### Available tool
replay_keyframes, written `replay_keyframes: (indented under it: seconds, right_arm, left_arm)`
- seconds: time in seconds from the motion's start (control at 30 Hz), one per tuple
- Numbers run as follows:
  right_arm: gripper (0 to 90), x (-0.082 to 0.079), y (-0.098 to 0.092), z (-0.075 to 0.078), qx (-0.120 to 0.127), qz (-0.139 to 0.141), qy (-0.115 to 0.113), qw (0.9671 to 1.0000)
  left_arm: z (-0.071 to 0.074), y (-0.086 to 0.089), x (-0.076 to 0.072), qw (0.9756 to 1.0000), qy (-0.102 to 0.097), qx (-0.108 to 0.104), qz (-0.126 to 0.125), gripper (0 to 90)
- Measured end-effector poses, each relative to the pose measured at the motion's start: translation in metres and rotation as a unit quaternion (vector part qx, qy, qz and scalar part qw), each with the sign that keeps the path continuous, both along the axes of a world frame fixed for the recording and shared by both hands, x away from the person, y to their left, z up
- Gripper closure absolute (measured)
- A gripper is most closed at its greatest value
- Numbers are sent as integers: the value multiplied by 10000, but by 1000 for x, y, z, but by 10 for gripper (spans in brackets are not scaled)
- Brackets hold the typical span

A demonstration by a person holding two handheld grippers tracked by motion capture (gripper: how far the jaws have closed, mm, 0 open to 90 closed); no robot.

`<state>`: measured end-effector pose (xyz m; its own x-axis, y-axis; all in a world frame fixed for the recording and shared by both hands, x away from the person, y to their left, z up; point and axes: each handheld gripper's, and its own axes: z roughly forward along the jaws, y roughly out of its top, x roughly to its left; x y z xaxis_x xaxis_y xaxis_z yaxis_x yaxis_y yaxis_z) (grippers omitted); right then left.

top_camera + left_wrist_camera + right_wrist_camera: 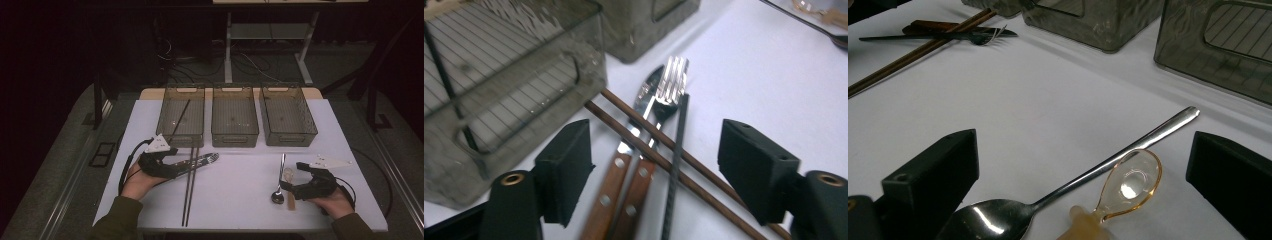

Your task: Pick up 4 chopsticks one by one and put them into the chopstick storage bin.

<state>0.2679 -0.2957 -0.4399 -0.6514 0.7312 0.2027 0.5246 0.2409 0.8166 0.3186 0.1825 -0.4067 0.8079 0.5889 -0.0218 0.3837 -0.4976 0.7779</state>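
My left gripper [174, 167] [654, 132] is open at the table's left. Between its jaws lie a wooden-handled knife [616, 172], a fork [671, 80], two brown chopsticks [644, 145] [189, 190] and a thin black stick [676, 145]; the pads touch none of them. On the right, my right gripper [289, 186] [1085, 150] is open low over the table. A metal spoon [1073, 182] [278, 192] and a small amber spoon [1133, 182] [289, 176] lie between its jaws, untouched.
Three grey see-through bins stand side by side at the back: left [165, 120], middle [235, 137], right [290, 140]. A black stick [182, 114] leans in the left one. The left bin's wall [499, 125] is close to my left gripper. The white table [240, 200] lies bare between my hands.
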Motion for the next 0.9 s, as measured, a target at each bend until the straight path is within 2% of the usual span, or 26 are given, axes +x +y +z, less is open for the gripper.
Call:
replay_keyframes:
  seconds: [0.27, 0.43, 0.57, 0.67, 0.73, 0.77, 0.8, 0.9]
  right_arm:
    - [2, 0, -1, 0, 7, 13, -6, 10000]
    - [2, -1, 0, 1, 15, 19, -9, 10000]
    - [2, -1, -1, 1, -9, 51, -37, 10000]
    - [2, -1, 0, 1, -16, 52, -36, 10000]
    - [2, -1, 0, 1, -16, 56, -31, 10000]
    - [2, -1, 0, 1, -18, 52, -28, 10000]
    - [2, -1, 0, 1, -35, 49, -22, 10000]
    - [2, -1, 1, 1, -37, 57, -36, 10000]
  left_arm:
    - [-7, 16, -15, 9999, -57, 96, -17, 458]
    - [-12, 26, -21, 9999, 1, -90, 70, 529]
    - [-16, 31, -23, 9999, 107, -66, -30, 576]
    - [-20, 32, -22, 9996, 199, -209, -46, 613]
    - [-21, 32, -22, 9997, 222, -46, -115, 635]
    - [-23, 30, -22, 9996, 236, -85, -114, 645]
    - [-24, 30, -22, 9996, 236, 13, -145, 652]
    - [-26, 31, -20, 9994, 249, 128, -187, 671]
